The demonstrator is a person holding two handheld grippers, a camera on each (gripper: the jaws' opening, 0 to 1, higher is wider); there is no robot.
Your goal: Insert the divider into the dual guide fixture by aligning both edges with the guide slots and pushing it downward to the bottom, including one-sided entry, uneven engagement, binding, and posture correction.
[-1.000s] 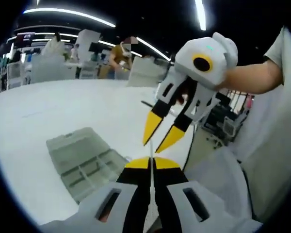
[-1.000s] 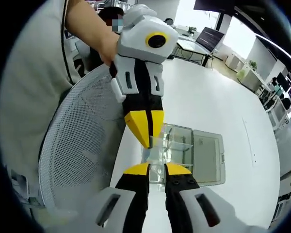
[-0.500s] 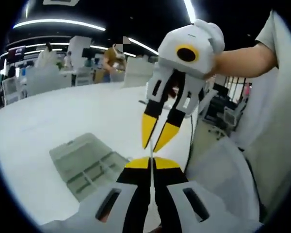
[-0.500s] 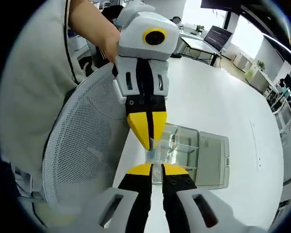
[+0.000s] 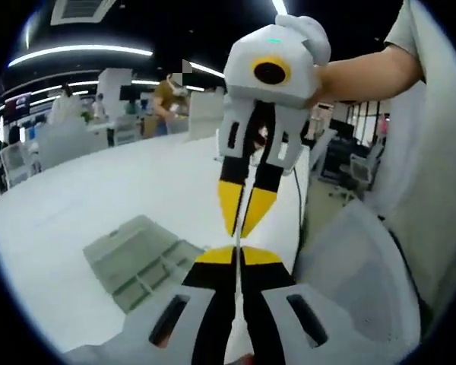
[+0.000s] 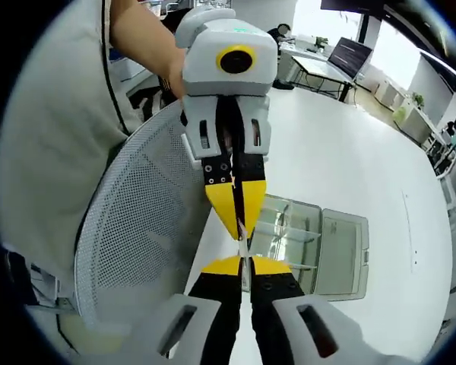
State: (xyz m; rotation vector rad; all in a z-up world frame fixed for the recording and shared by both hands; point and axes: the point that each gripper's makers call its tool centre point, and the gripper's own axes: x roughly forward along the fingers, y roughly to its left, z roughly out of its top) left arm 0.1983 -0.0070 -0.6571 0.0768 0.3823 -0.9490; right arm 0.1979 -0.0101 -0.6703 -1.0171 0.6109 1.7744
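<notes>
So both grippers pinch the thin clear divider [image 5: 236, 242] edge-on between them, left gripper [image 5: 236, 258] and right gripper [image 6: 242, 264] tip to tip, both clenched on it. Open box [image 6: 308, 243] sits on the table [image 6: 342, 160] below, ahead of the right jaws.

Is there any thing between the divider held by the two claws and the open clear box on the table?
Nothing visible. The divider is pinched between the left claw and the right claw, above the open box on the white table; only air lies between.
</notes>
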